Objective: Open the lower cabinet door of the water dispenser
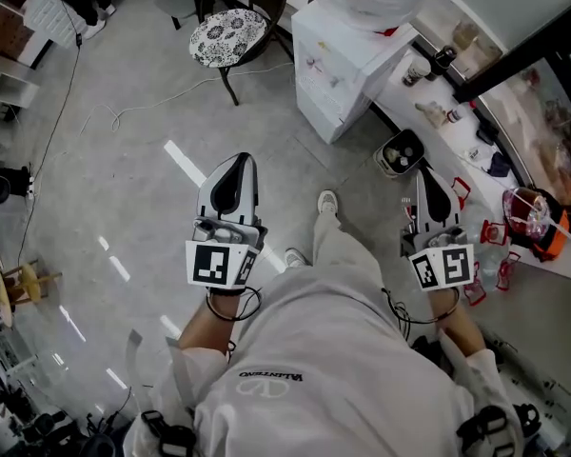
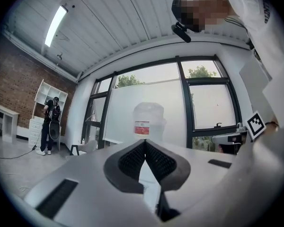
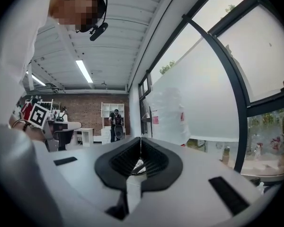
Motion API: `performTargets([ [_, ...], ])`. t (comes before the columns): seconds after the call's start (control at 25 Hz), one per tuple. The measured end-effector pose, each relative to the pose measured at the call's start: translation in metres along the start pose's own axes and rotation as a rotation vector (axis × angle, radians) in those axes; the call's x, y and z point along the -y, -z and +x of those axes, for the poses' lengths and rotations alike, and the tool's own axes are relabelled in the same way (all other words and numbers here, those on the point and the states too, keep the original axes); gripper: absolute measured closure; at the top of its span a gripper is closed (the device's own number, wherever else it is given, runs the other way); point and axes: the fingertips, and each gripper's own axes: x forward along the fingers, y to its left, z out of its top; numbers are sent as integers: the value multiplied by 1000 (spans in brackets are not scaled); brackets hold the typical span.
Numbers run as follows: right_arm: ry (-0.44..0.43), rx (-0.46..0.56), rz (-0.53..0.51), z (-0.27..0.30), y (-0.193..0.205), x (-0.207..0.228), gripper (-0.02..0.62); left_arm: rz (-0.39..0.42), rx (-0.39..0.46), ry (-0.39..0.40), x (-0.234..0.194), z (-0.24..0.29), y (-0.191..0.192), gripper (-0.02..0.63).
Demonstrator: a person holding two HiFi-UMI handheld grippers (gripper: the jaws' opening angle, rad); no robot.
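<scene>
Grey floor [image 1: 124,179]: white boxy plastic water dispenser [image 1: 335,65]; left tool [image 1: 238,160] and right tool [image 1: 426,177] well short of it, both pressed together, empty, seemingly carried closed for the approach

Bright daylight from window [image 2: 206,105], ceiling strip light [image 2: 56,25], dark fisheye corners

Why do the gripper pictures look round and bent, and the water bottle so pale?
Left gripper view: wide lens, dark round border, bowed window frame; the water bottle washes out against the daylight behind. Right gripper view: same bending, bottle hazy. Head view: even light, glare streaks on the floor.
</scene>
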Motion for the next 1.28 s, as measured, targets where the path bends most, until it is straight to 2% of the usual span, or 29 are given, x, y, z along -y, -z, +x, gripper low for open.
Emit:
performTargets([
  [0.16, -43, -31, 10, 37, 12, 19, 580, 10, -14, -12, -8, 44, 7, 603],
  [0.48, -162, -141, 33, 93, 67, 44, 580, 11, -66, -57, -25, 120, 38, 603],
  [0.76, -179, -205, 48, 132, 147, 64, 580, -1, -92, -5, -30, 168, 99, 603],
  [0.88, -189, -217, 45, 147, 198, 64, 578, -5, -83, 37, -36, 185, 140, 603],
  [1.0, -193, -203, 21, 163, 256, 63, 578, -20, -80, 87, -43, 197, 197, 603],
  [1.28, -161, -184, 7, 206, 438, 68, 577, 6, -85, 170, -67, 212, 381, 603],
])
